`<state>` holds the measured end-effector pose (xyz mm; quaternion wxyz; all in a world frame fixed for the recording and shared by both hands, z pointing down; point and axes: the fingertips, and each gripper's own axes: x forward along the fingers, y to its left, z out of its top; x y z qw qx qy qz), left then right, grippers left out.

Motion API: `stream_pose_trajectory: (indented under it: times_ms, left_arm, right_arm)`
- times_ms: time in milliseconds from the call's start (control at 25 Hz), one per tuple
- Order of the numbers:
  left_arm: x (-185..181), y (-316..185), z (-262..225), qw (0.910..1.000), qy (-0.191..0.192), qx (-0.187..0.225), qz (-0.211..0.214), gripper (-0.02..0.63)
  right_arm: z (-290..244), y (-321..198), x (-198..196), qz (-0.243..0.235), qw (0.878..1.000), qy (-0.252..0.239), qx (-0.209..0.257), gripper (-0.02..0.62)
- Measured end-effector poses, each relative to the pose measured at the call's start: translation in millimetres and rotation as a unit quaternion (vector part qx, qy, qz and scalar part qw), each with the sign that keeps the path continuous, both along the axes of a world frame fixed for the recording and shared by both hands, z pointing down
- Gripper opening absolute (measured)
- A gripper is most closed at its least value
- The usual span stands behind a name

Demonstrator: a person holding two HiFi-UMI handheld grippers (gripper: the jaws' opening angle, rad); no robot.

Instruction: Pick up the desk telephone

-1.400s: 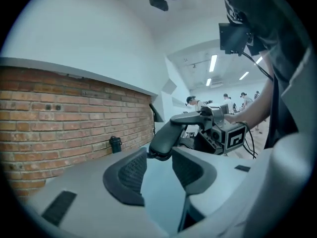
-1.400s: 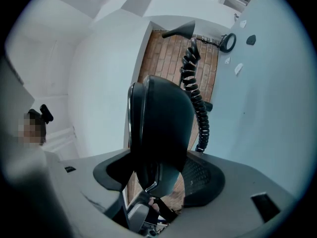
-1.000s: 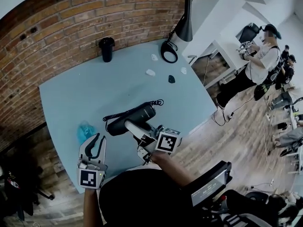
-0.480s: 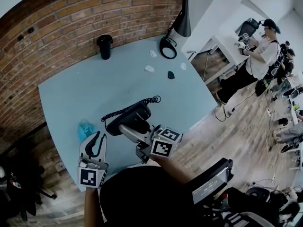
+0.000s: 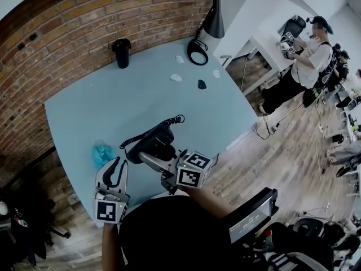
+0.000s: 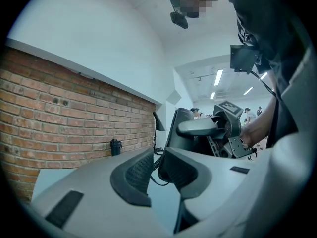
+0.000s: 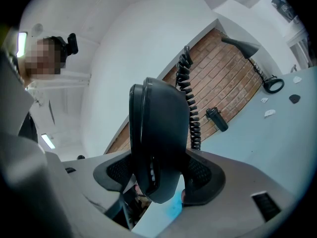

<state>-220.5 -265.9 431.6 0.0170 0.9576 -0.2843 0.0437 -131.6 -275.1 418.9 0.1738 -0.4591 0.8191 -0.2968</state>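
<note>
Grips the black telephone [image 5: 155,141] [image 7: 158,133] in the right claw [image 5: 146,154] [image 7: 158,176], with a pad pressed on each flank. Holds it tipped up on edge over the near part of the pale blue bench [image 5: 113,103], close to the front edge; cannot tell whether its lower end touches the surface. Trails a coiled cord [image 5: 169,121] [image 7: 190,103] from the telephone's upper end.

Holds the left claw [image 5: 115,167] [image 6: 156,175] released, jaws a little apart and nothing between them, at the front-left edge of the bench, beside the telephone and apart from it. Points it level toward the brick wall [image 5: 84,21].

Shows a crumpled blue scrap [image 5: 101,153] lying on the bench just beyond the left claw. Sets a black cup [image 5: 120,52] [image 6: 115,147] upright at the back near the wall, and a black lamp [image 5: 208,30] with a ring base at the far right corner. Scatters a few small white bits [image 5: 176,78] and one dark bit [image 5: 201,84] between lamp and telephone, well apart from both claws. Places a person [image 5: 299,66] standing beyond the bench, at the right, beside a white table.
</note>
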Motion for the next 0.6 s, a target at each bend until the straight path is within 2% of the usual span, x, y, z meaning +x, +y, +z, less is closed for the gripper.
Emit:
stream_pose_trajectory:
  times_ms: [480, 600]
  left_arm:
    - [0, 13, 17, 0.9997, -0.010, -0.020, 0.007, 0.101]
    - [-2, 16, 25, 0.9992, -0.027, -0.026, 0.012, 0.101]
  right_arm:
    - [18, 8, -7, -0.002, 1.000, -0.003, -0.026, 0.282]
    - [21, 9, -12, -0.004, 1.000, -0.001, -0.030, 0.282]
